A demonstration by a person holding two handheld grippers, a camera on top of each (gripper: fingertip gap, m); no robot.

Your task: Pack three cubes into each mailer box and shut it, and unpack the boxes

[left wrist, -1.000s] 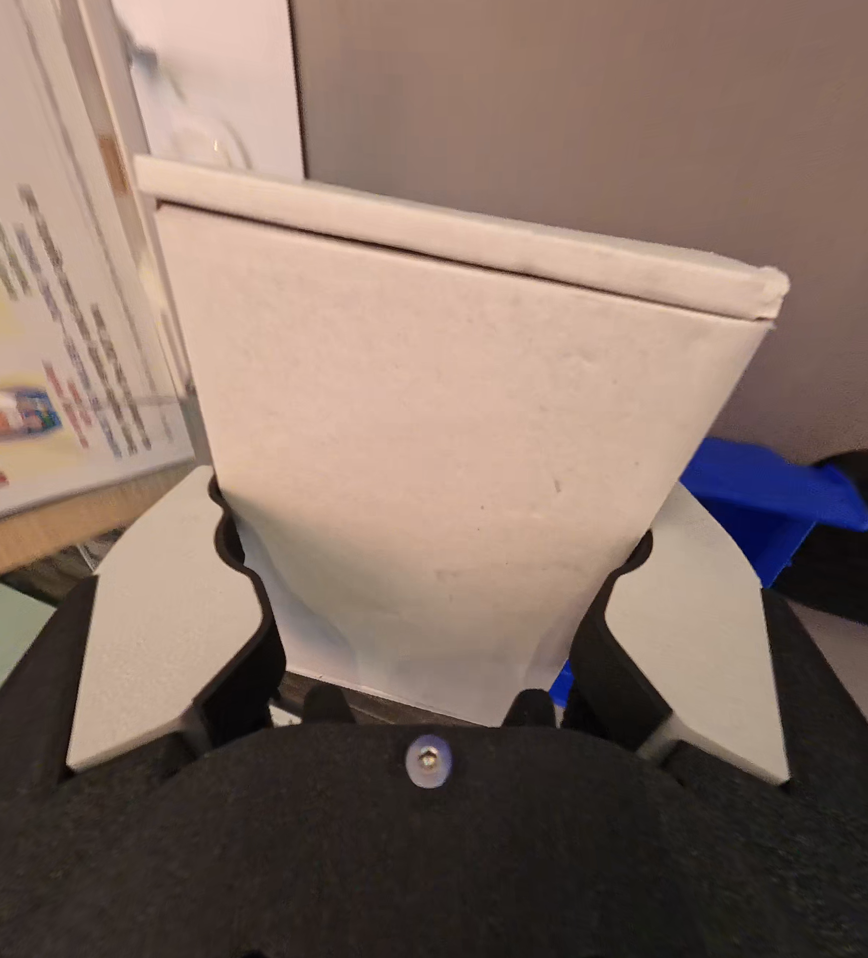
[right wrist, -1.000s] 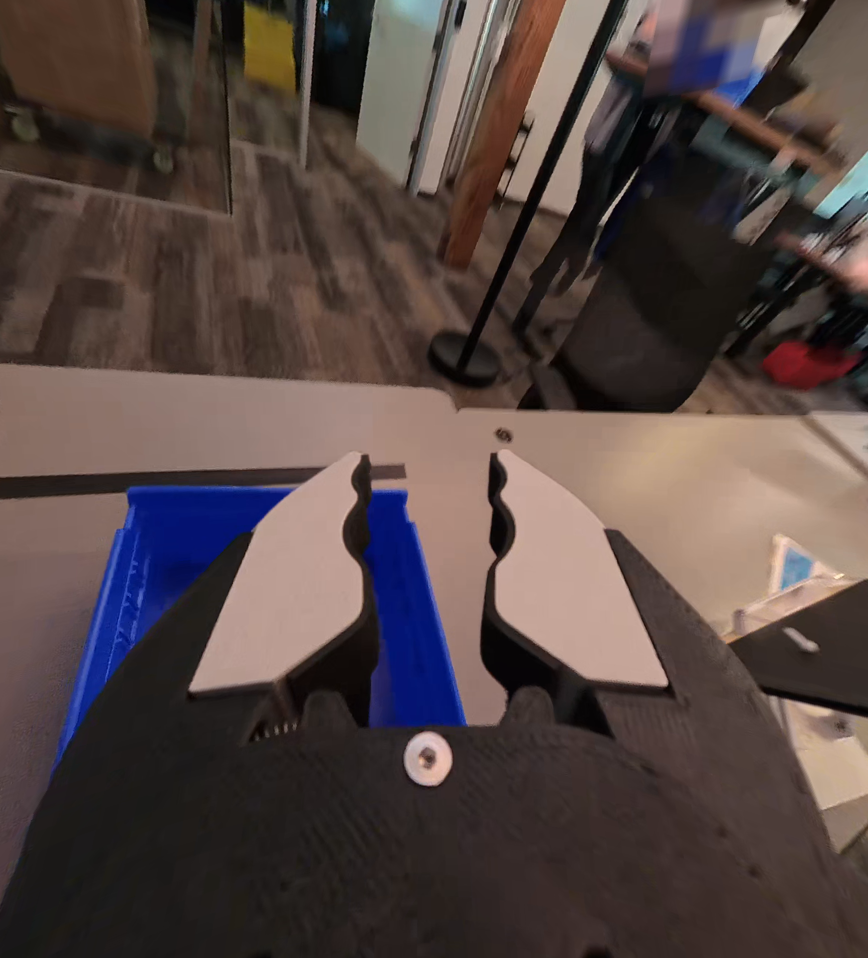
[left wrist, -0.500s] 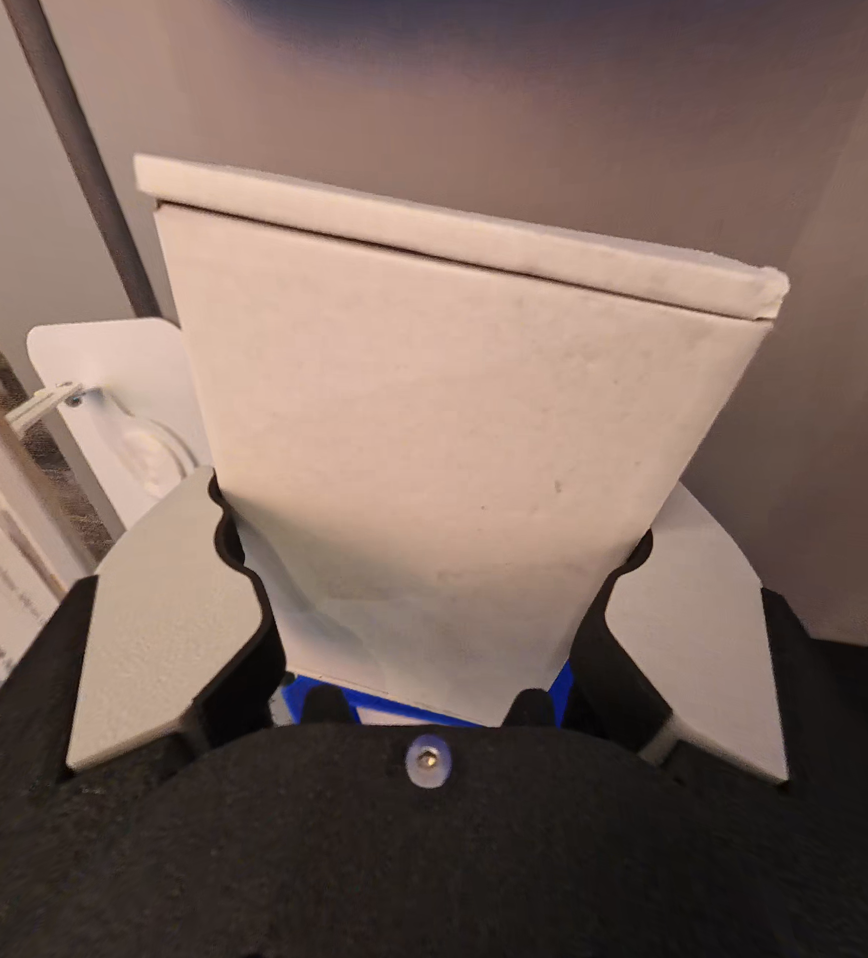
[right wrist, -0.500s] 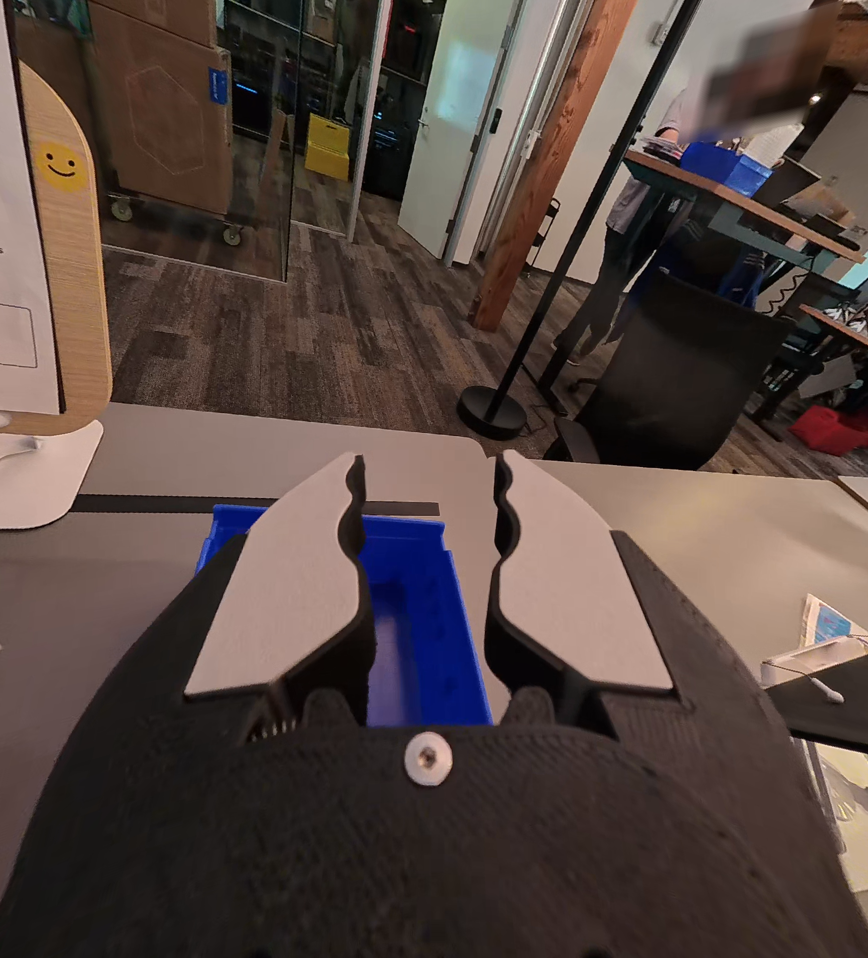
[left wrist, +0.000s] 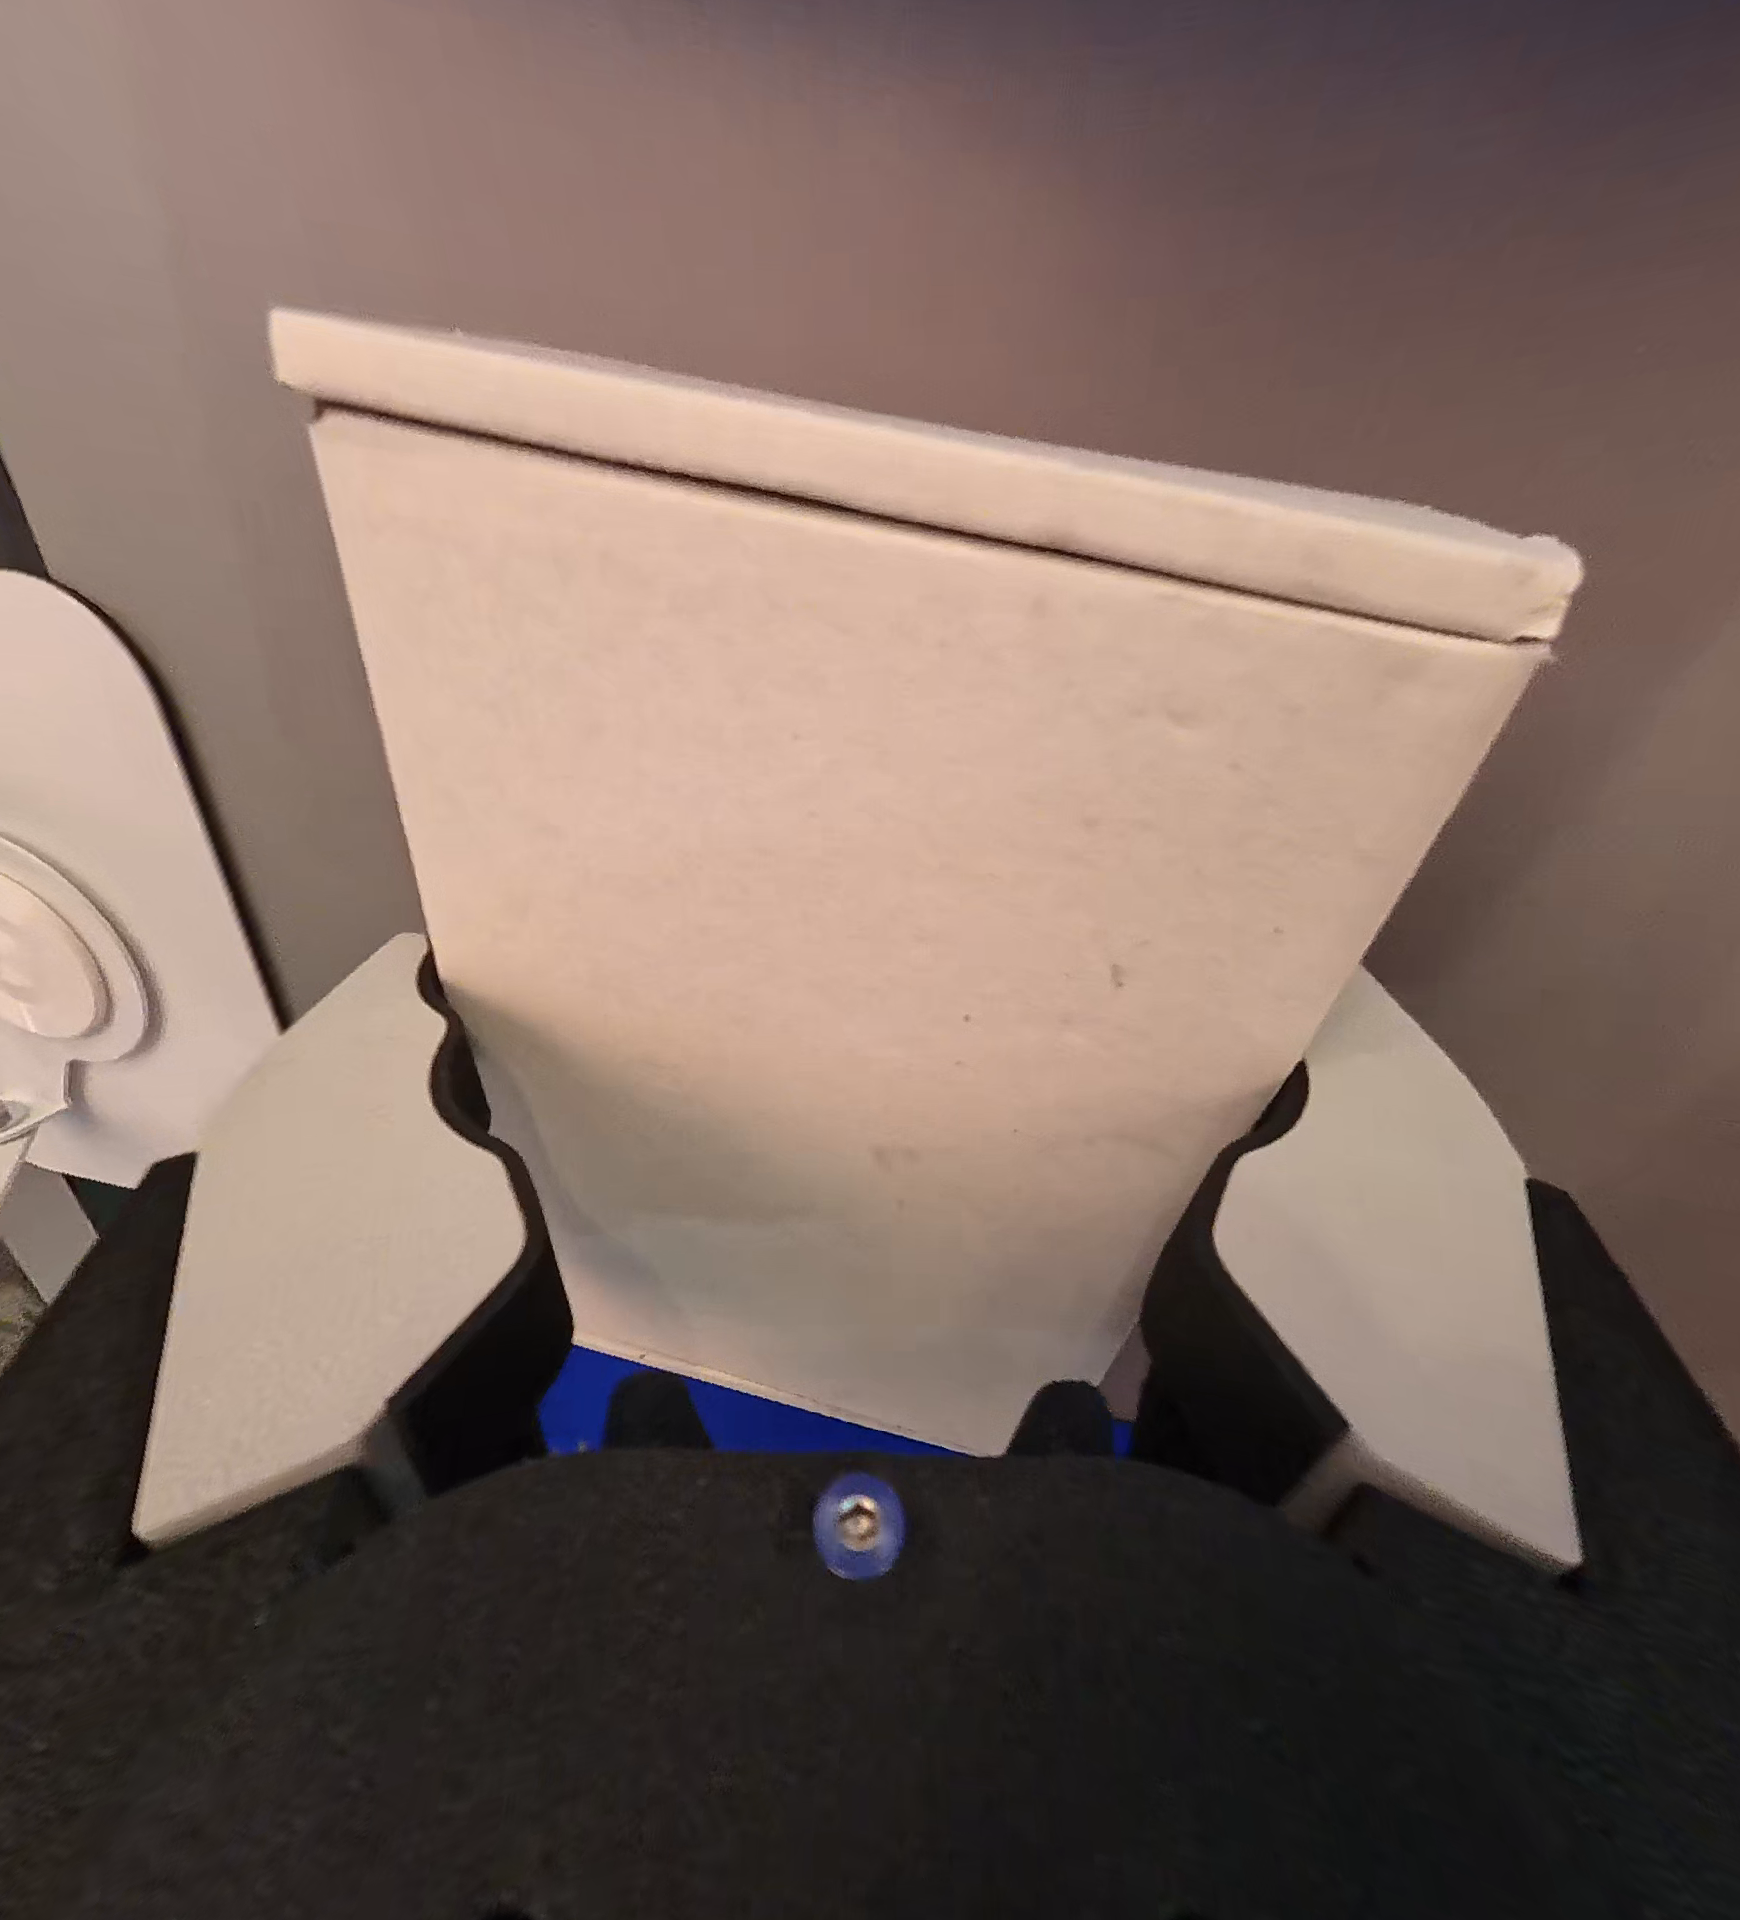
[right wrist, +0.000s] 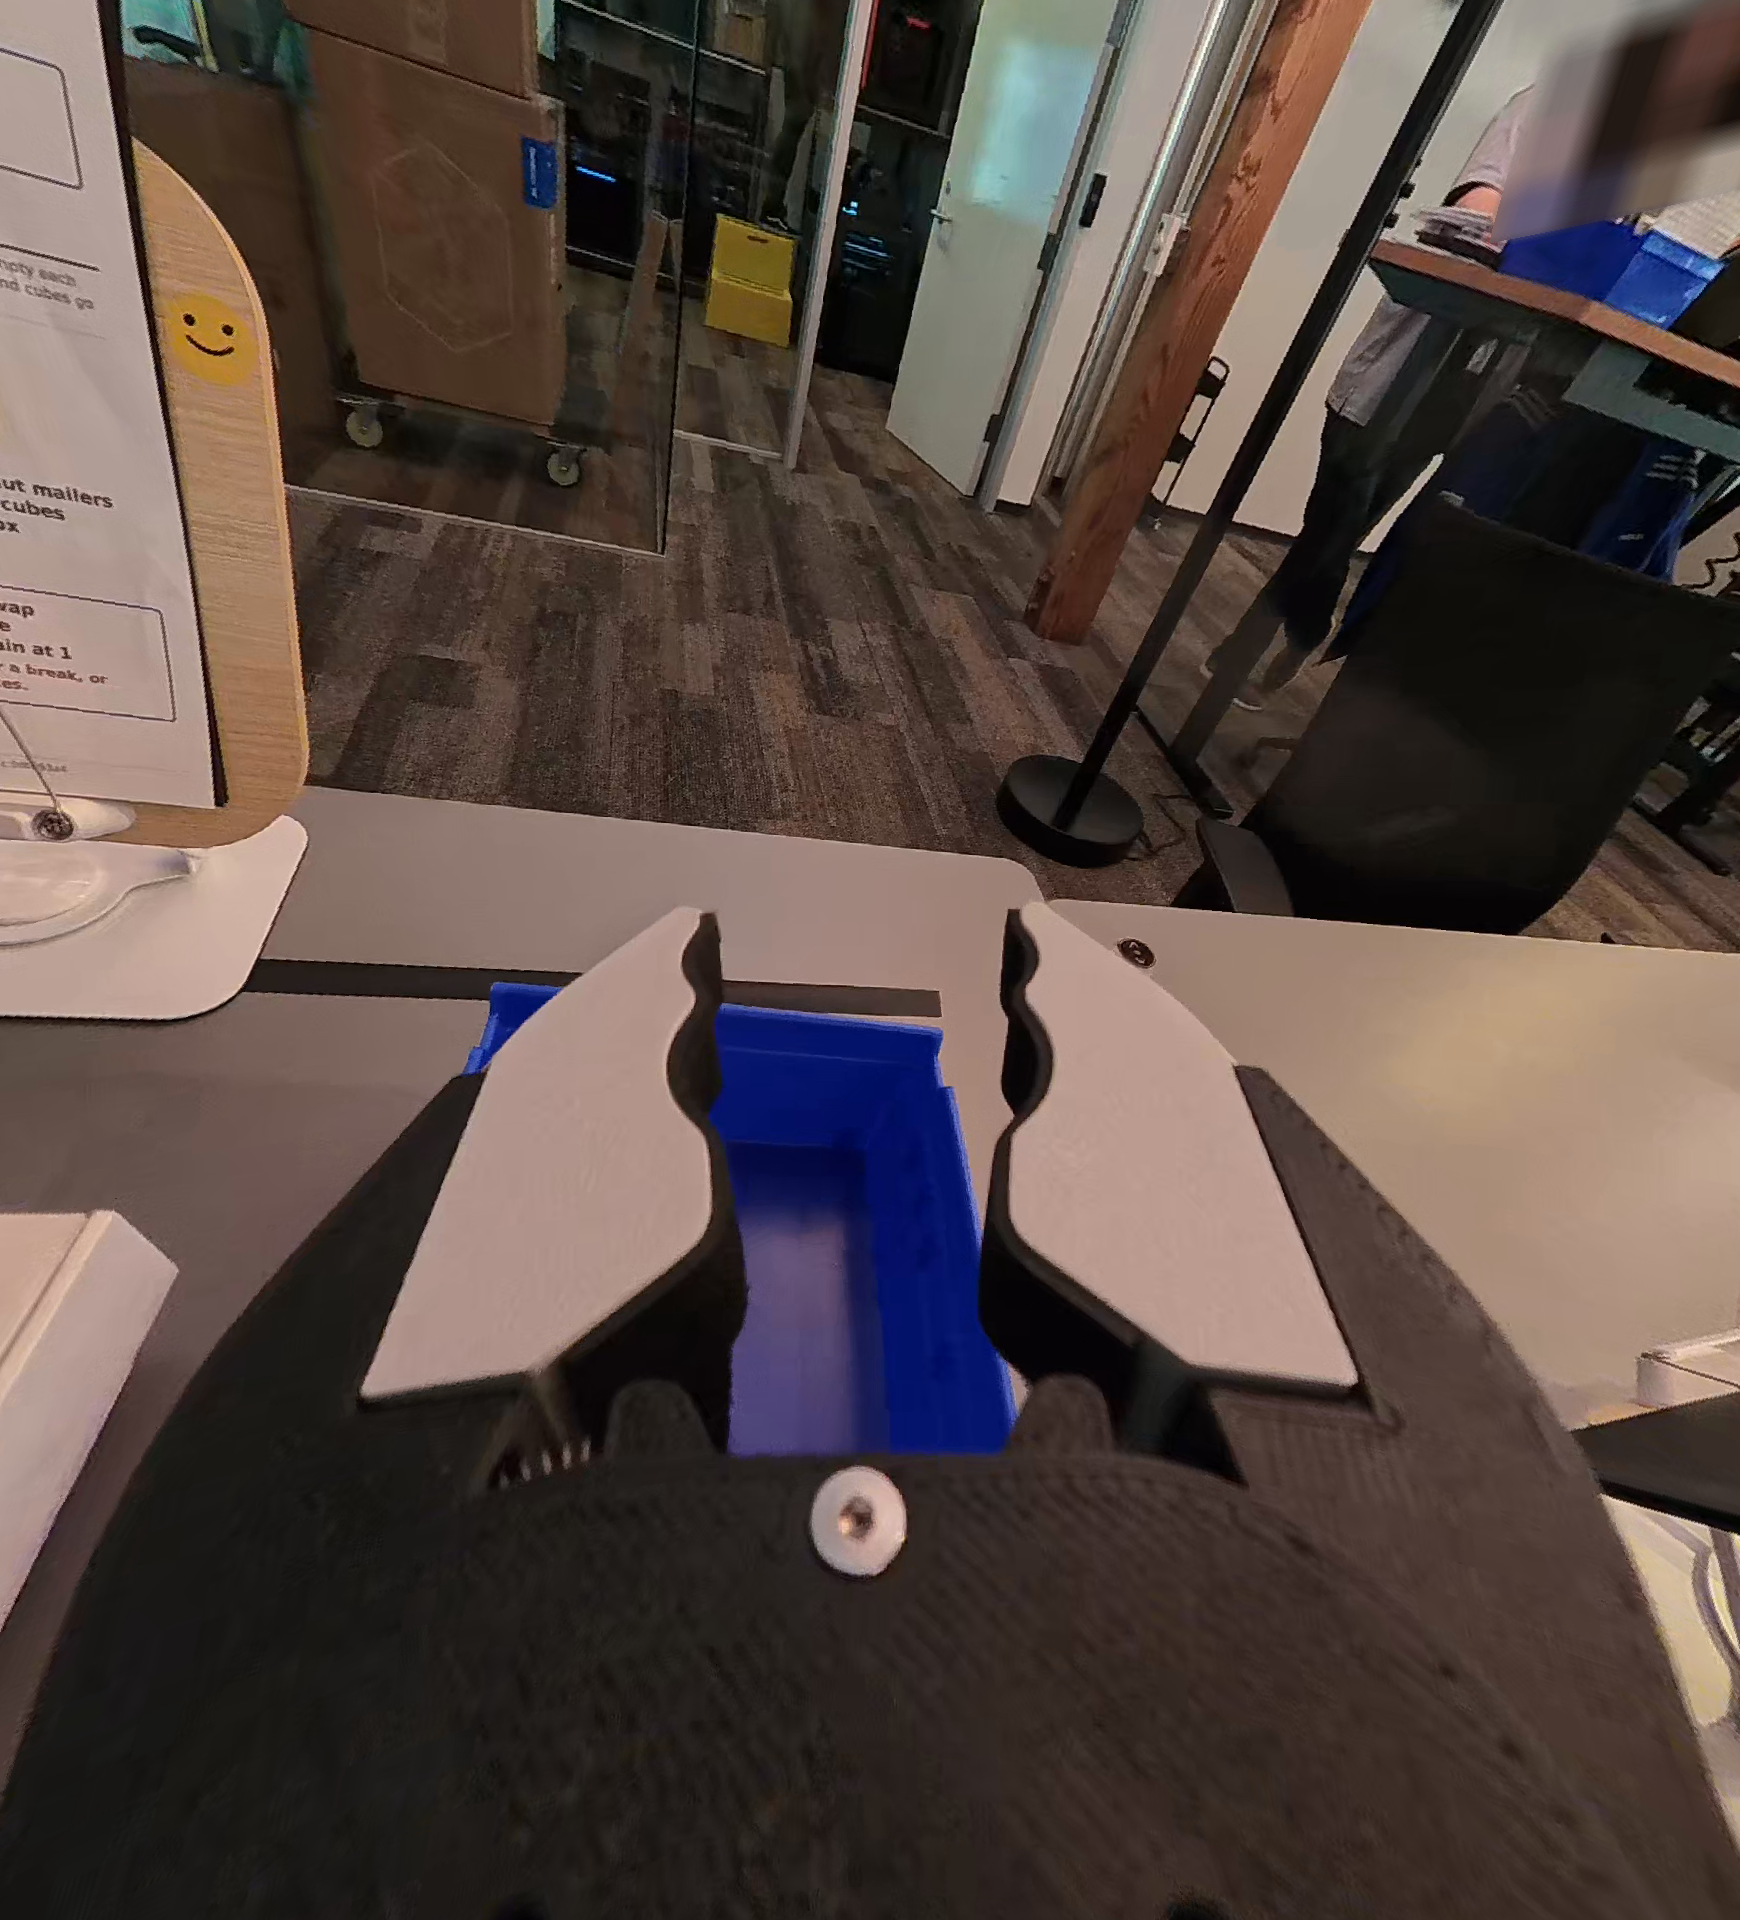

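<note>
My left gripper (left wrist: 892, 971) is shut on a closed white mailer box (left wrist: 897, 852), gripping its two sides, and holds it above the grey table. A strip of the blue bin (left wrist: 845, 1423) shows just under the box's near edge. In the right wrist view the same white box (right wrist: 14, 1403) shows at the lower left, beside the blue bin (right wrist: 845, 1195). My right gripper (right wrist: 861, 925) is open and empty, over the bin. The part of the bin I can see is empty. No cubes are in view.
A white stand base (right wrist: 97, 914) with an instruction sheet (right wrist: 14, 416) stands at the table's back left; it also shows in the left wrist view (left wrist: 45, 831). A black pole base (right wrist: 1068, 805), a black chair (right wrist: 1489, 748) and a person stand beyond the table. The tips of one gripper are about 35 centimetres away from the tips of the other.
My left gripper has swung with the box: the instruction sheet left its view and the stand base came in. The right gripper tilted up and moved, and the white box entered its view.
</note>
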